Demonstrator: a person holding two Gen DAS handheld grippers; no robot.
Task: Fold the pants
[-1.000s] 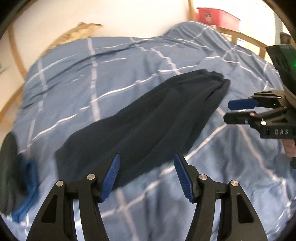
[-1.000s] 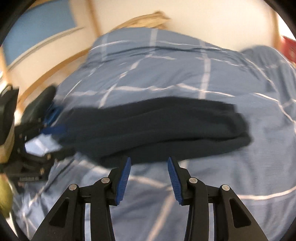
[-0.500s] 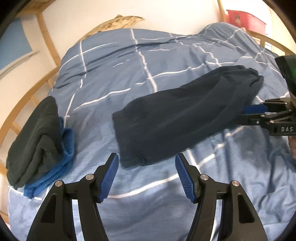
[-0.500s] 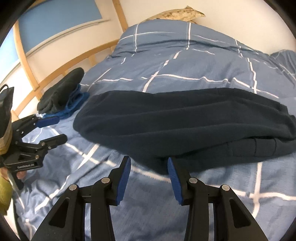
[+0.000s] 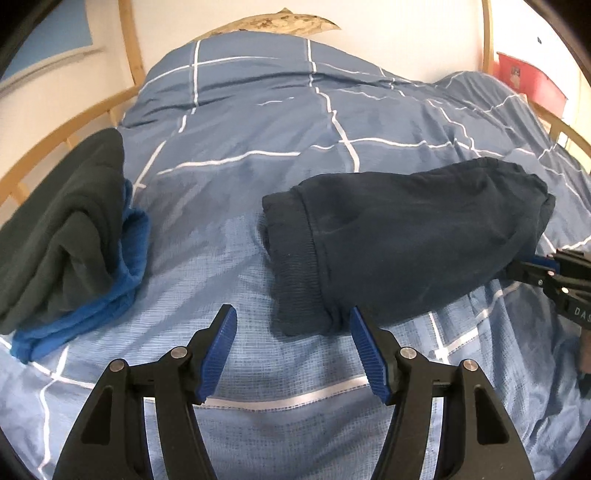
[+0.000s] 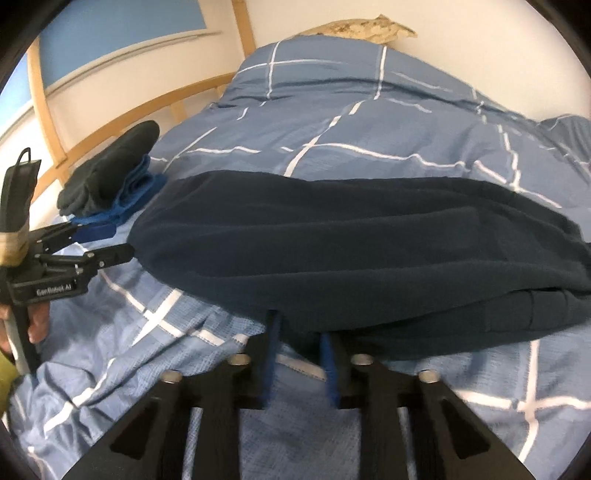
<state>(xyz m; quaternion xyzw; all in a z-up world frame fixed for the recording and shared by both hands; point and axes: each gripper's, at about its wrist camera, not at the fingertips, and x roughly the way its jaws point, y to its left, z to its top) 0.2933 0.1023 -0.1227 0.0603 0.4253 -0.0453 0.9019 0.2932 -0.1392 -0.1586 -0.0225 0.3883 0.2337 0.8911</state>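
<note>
Dark navy pants (image 5: 406,236) lie folded lengthwise across the blue checked duvet (image 5: 258,129). My left gripper (image 5: 291,325) stands open just before the ribbed cuff end, the cuff's near corner reaching in between its fingertips. From the right wrist view the left gripper (image 6: 99,243) sits at the left tip of the pants (image 6: 351,240). My right gripper (image 6: 299,332) is closing on the near edge of the wide waist end, dark cloth caught between its pads. In the left wrist view the right gripper (image 5: 532,266) bites the cloth at the far right.
A folded stack, a dark garment on a blue one (image 5: 62,229), lies at the bed's left side by the wooden frame (image 5: 74,136). A patterned pillow (image 5: 269,22) is at the head, a red box (image 5: 528,81) beyond the right rail. A hand (image 6: 37,325) holds the left gripper.
Both grippers came down closer to the pants. The left one swung to the cuff end. The right one's jaws narrowed onto the pants' near edge.
</note>
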